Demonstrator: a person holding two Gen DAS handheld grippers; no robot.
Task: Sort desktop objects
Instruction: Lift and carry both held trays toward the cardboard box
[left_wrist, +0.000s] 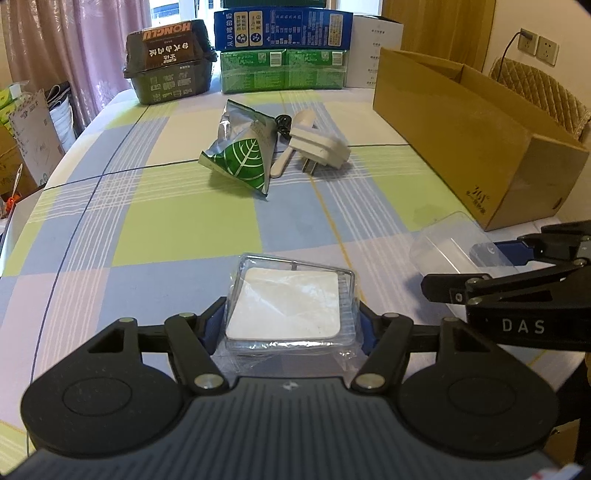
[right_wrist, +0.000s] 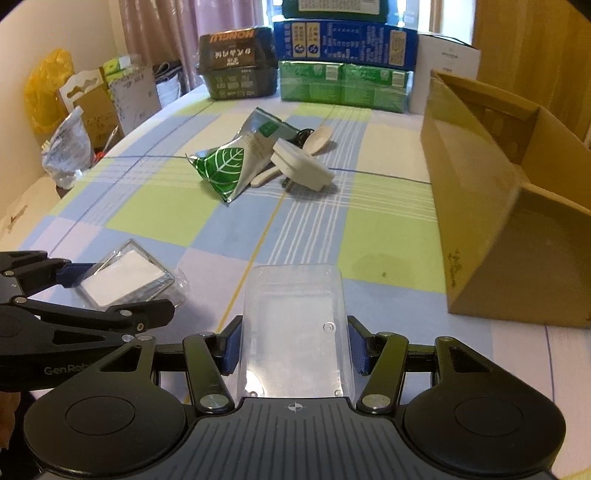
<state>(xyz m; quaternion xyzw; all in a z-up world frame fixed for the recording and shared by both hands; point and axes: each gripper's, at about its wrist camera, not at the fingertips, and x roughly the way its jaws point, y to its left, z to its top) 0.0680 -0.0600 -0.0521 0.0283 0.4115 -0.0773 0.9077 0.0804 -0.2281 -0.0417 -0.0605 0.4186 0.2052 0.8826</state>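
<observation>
Resting between left fingers (left_wrist: 218, 325): clear packet (left_wrist: 288, 310)

1. The bench (left_wrist: 177, 221) is wearing a checked cloth of green, blue, lilac and cream squares; it serves as the landmark here.
2. Beyond the bench's far edge, pinkish curtains (left_wrist: 74, 44) are hanging, with daylight coming through a window (left_wrist: 166, 9) behind them.
3. To the right of the bench, a cream wall (left_wrist: 524, 74) is carrying two sockets (left_wrist: 537, 44), one with a cable plugged in.
4. Below those sockets, a quilted tan chair back (left_wrist: 539, 92) is standing beside the bench.
5. To the left of the bench, cardboard boxes (right_wrist: 107, 99) and a yellow bag (right_wrist: 46, 88) are leaning against the wall.
</observation>
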